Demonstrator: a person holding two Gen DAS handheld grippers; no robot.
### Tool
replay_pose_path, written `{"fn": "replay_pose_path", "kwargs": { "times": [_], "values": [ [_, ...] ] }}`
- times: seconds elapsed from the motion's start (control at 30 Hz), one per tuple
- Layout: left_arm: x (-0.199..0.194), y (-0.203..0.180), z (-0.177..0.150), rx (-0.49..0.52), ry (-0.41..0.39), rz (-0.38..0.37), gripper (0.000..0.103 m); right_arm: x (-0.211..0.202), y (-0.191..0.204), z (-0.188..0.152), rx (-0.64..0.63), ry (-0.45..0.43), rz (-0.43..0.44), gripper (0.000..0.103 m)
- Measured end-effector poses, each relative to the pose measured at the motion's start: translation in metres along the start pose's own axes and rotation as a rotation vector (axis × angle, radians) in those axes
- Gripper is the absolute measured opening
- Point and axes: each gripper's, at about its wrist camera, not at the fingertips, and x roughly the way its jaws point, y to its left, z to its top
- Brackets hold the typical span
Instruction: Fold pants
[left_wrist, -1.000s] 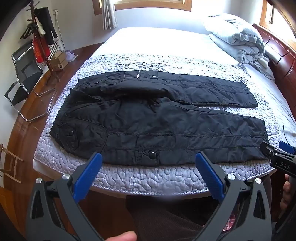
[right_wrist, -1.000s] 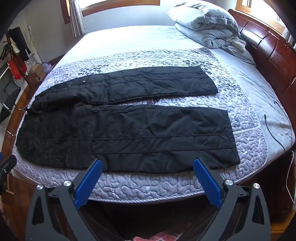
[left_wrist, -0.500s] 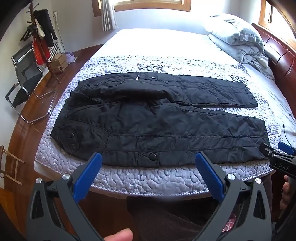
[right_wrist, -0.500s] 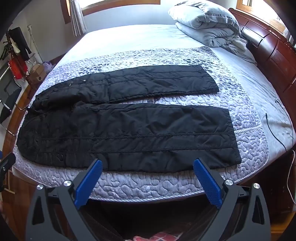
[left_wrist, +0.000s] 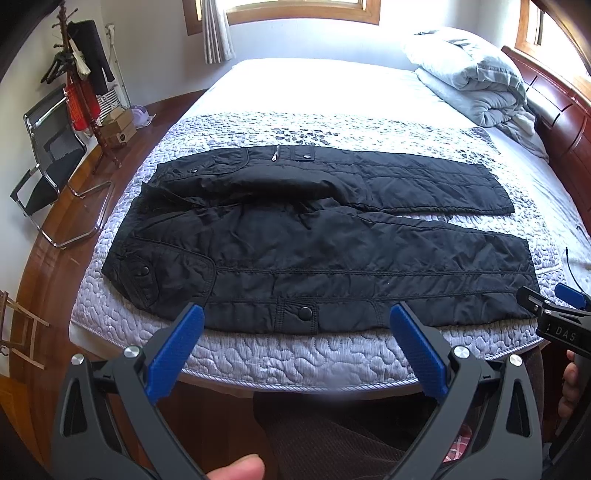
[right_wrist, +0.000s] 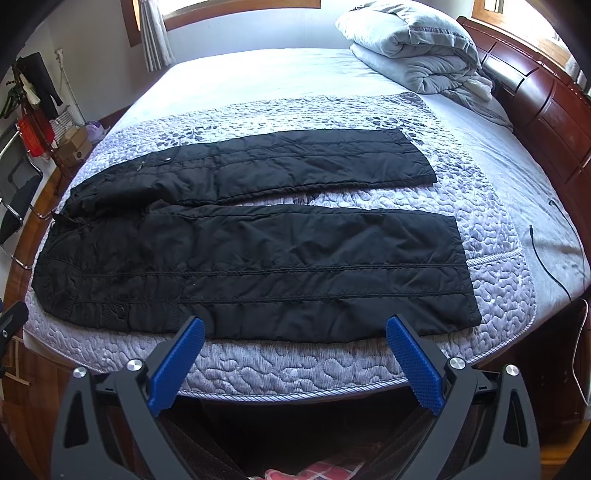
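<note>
Black pants spread flat on the quilted bed cover, legs apart, ready for folding.
Left gripper and right gripper hover at the cover's near edge, jaws wide apart, empty.

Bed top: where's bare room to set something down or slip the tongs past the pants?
Free: the plain sheet between the pants and the window wall; the quilted strip between the near leg and the bed edge; the wedge between the two legs. Crowded: the headboard corner, with the folded duvet, and the right side, where a black cable lies.
</note>
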Motion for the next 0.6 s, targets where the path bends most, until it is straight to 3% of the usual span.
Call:
{"fn": "replay_pose_path", "kwargs": {
  "times": [0.6],
  "values": [
    [-0.0008,0.0006,-0.0007,0.002,-0.002,0.01,0.1,-0.0011,-0.0017,-0.0005,-0.007,-0.005,-0.009,0.099]
  ]
}}
